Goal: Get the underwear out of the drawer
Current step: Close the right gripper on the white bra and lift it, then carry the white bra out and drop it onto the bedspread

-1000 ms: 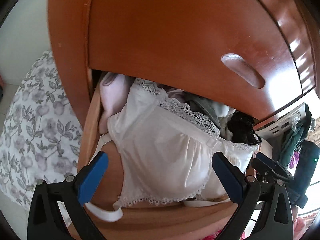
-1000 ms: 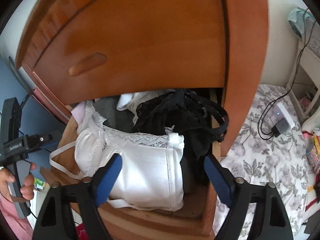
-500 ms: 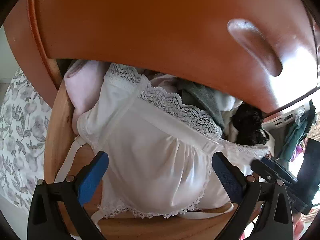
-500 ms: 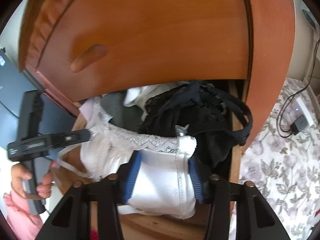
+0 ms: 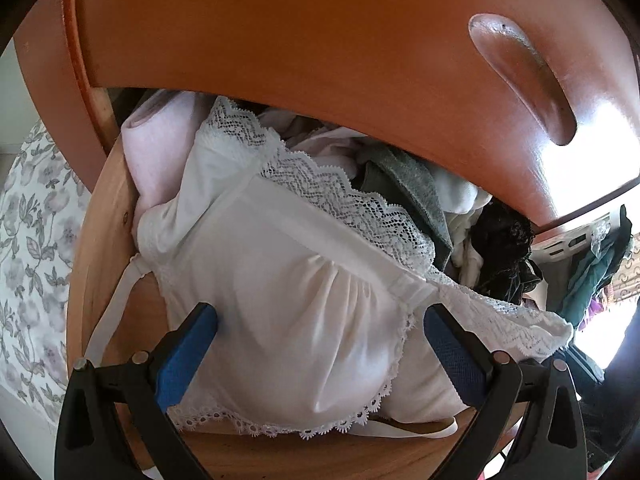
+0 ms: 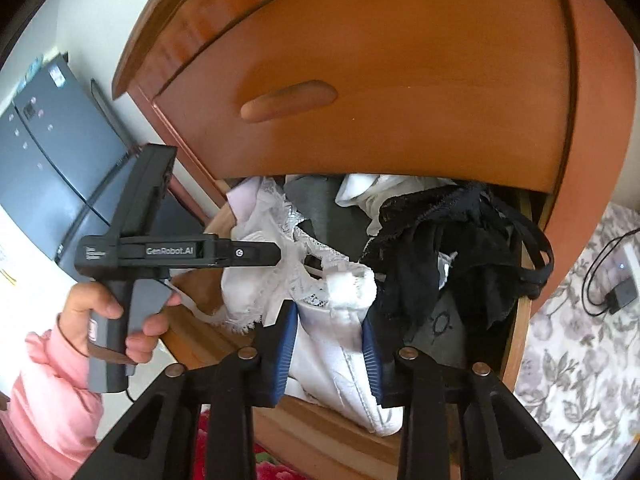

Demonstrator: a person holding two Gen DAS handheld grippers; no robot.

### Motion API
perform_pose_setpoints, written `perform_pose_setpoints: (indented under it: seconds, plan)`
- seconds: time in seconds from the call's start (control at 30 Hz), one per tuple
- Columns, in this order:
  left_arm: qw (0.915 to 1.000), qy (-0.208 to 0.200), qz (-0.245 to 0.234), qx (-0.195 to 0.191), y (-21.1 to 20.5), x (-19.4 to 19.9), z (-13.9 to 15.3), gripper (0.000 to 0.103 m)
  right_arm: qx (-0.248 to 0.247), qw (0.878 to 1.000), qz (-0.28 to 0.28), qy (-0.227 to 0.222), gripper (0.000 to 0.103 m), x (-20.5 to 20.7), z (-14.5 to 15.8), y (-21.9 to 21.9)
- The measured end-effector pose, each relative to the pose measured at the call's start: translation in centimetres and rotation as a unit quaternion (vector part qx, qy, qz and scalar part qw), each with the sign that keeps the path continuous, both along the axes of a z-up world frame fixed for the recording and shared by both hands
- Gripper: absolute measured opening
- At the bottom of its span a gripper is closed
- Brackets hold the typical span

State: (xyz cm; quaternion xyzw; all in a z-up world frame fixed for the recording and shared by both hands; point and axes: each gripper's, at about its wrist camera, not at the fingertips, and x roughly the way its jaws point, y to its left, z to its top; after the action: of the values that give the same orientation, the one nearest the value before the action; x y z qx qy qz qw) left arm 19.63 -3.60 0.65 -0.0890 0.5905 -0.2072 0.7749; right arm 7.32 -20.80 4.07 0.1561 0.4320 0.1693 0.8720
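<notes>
A white lace-trimmed bra (image 5: 304, 300) lies on top of the clothes in the open wooden drawer (image 5: 104, 240). My left gripper (image 5: 320, 320) is open, its blue pads standing on either side of one cup without pressing it. In the right wrist view the bra's other end (image 6: 332, 336) sits bunched between the pads of my right gripper (image 6: 330, 320). Those jaws are closing and pinch the white fabric. A hand (image 6: 100, 312) in a pink sleeve holds the left tool's black housing (image 6: 176, 254) over the drawer's left side.
Black lace underwear (image 6: 452, 248), a grey garment (image 5: 408, 188) and a pale pink one (image 5: 160, 152) also fill the drawer. A closed drawer front (image 6: 380, 80) overhangs it. Floral fabric (image 6: 580, 360) with a charger and cable (image 6: 620, 292) lies to the right, a grey fridge (image 6: 52, 160) to the left.
The right jaws have narrowed from wide apart onto the bra's end, which now bunches up between them. The left gripper has come down closer to the cup, still open.
</notes>
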Motion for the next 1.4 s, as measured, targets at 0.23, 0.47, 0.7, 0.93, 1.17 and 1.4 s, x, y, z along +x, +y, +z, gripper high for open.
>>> perform_pose_setpoints:
  seconds: [0.23, 0.47, 0.7, 0.93, 1.17, 1.4]
  plan:
    - [0.9999, 0.003, 0.005, -0.009, 0.5, -0.9, 0.7, 0.103, -0.015, 1.000, -0.016, 0.019, 0.033, 1.1, -0.5, 0.2]
    - [0.9990, -0.002, 0.028, -0.036, 2.2, -2.0, 1.2, 0.103, -0.011, 1.000, -0.017, -0.020, 0.020, -0.9, 2.4, 1.2]
    - [0.9965, -0.033, 0.033, -0.070, 3.7, -4.5, 3.5, 0.103, 0.029, 0.997, -0.017, -0.066, 0.017, -2.2, 6.8, 1.3]
    - [0.9936, -0.057, 0.040, -0.089, 4.9, -7.5, 5.6, 0.103, 0.045, 0.995, -0.015, -0.085, 0.016, -4.1, 9.2, 2.0]
    - [0.9917, -0.080, 0.045, -0.090, 5.6, -10.5, 6.9, 0.103, 0.068, 0.992, -0.027, -0.105, 0.011, -6.5, 11.6, 1.2]
    - [0.9890, -0.078, 0.047, -0.117, 5.8, -11.9, 7.4, 0.103, 0.064, 0.992, -0.031, -0.107, 0.010, -8.4, 12.7, 1.4]
